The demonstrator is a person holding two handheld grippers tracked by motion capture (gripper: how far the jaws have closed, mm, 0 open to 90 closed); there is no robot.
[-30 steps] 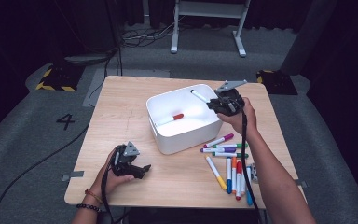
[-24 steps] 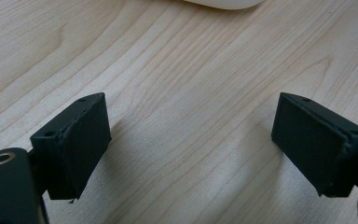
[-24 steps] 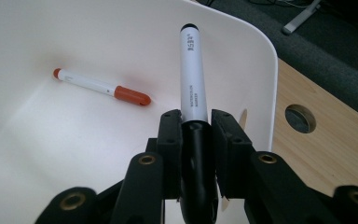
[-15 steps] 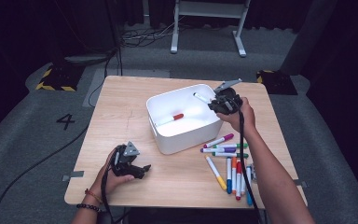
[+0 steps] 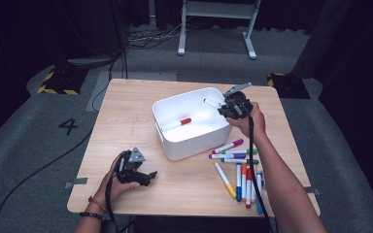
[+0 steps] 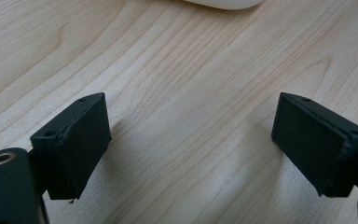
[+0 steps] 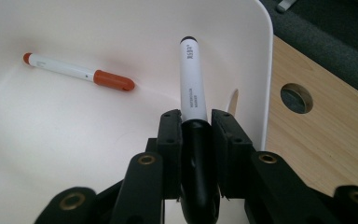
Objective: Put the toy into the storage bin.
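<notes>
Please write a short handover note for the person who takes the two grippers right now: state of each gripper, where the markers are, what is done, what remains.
Right gripper: shut on a black-capped marker, held over the inside of the white bin, not yet released.
Left gripper: open, holds nothing, resting low on the wooden table in front of the bin.
Done: one red-capped marker lies on the bin's floor.
Left: release the held marker into the bin, then probably move the loose markers lying on the table to the right of the bin, one at a time.
</notes>
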